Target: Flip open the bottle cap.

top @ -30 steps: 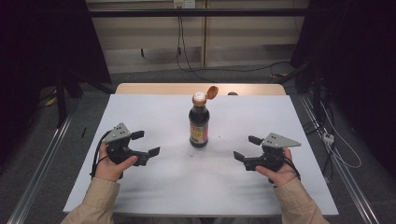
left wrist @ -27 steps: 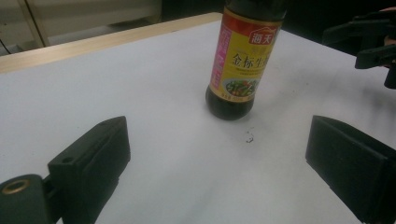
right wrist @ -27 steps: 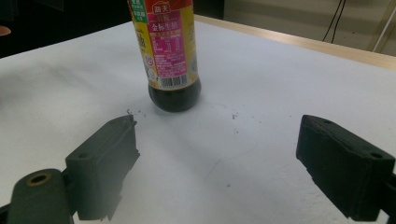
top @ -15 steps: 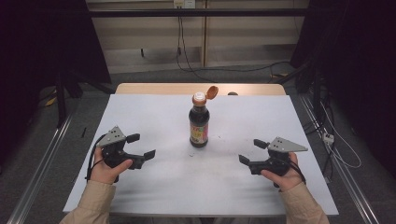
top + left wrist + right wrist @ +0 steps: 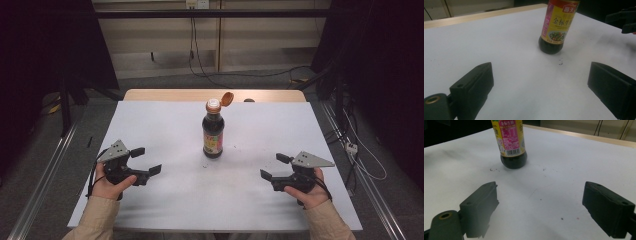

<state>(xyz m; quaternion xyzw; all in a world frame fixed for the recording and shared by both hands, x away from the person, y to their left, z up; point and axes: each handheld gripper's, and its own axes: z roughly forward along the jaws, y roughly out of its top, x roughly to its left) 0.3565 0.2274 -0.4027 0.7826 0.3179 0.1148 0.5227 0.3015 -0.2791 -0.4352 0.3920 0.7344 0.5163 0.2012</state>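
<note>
Seen from the high view, a dark sauce bottle [image 5: 213, 131] stands upright near the middle of the white table [image 5: 165, 120], its orange flip cap [image 5: 227, 98] hinged open and tilted to the right of the neck. The left gripper [image 5: 146, 160] rests low over the near left part of the table, jaws spread with nothing between them, well apart from the bottle. The right gripper [image 5: 274, 166] sits at the near right, jaws likewise apart and empty, pointing toward the bottle.

Next, the left gripper view: its two black jaws stand wide at the bottom corners with bare table between them. The bottle [image 5: 556, 27] stands farther off, right of centre, its label with a red top band facing the camera, and the other gripper shows at the far right edge.

Lastly, the right gripper view: the jaws gape wide over empty table. The bottle [image 5: 511, 143] stands beyond them, left of centre, showing a pink label with a barcode.
</note>
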